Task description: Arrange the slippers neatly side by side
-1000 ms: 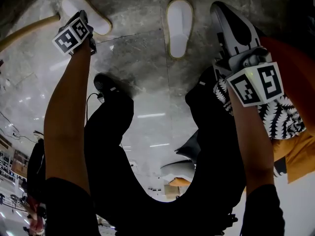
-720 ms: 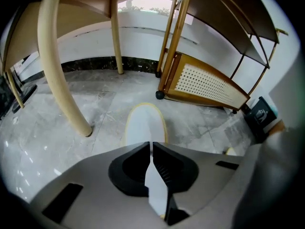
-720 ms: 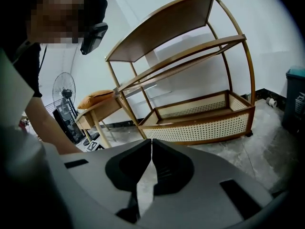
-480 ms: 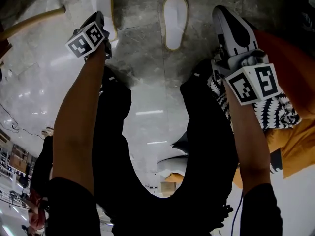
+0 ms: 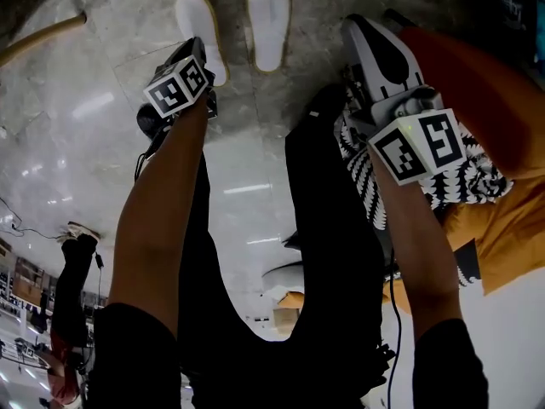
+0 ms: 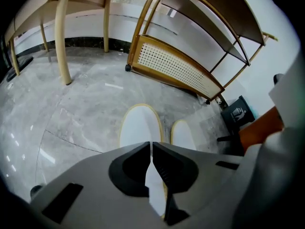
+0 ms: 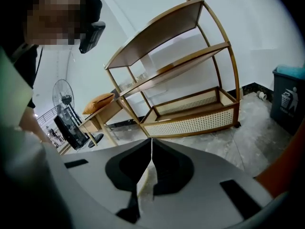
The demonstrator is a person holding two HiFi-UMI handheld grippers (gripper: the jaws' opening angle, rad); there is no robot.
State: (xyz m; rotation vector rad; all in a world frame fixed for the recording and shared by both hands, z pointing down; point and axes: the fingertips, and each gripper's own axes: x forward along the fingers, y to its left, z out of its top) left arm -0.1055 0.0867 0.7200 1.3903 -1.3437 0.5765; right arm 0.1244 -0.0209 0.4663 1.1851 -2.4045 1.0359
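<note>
Grey marbled floor (image 5: 102,100) fills most of the head view. Operator's black-trousered legs (image 5: 332,254) run down the middle, and orange cloth (image 5: 502,220) sits at the right edge.

In the left gripper view I see a wooden shelf rack (image 6: 181,66) with a perforated bottom panel at upper right. There's a table leg (image 6: 62,32) at upper left and a dark bin (image 6: 237,114) at right.

Left gripper (image 5: 197,65) is at upper left-centre of the head view, pointing steeply down. Its jaws have just been closing and now stand nearly together. They look pinched on the near end of the first slipper (image 5: 197,25), which shows white through the slit in the left gripper view (image 6: 139,125).

Right gripper (image 5: 358,25) is at upper right, off the floor, with jaws together and nothing in them. Its own view looks out at the rack and bin.

Second slipper (image 5: 268,20) lies flat at top centre, just right of the first. A narrow gap separates them and they aren't touching. Both are white with tan rims, long axes running toward the top edge. The first is tilted slightly, with its near end closer to the second.
</note>
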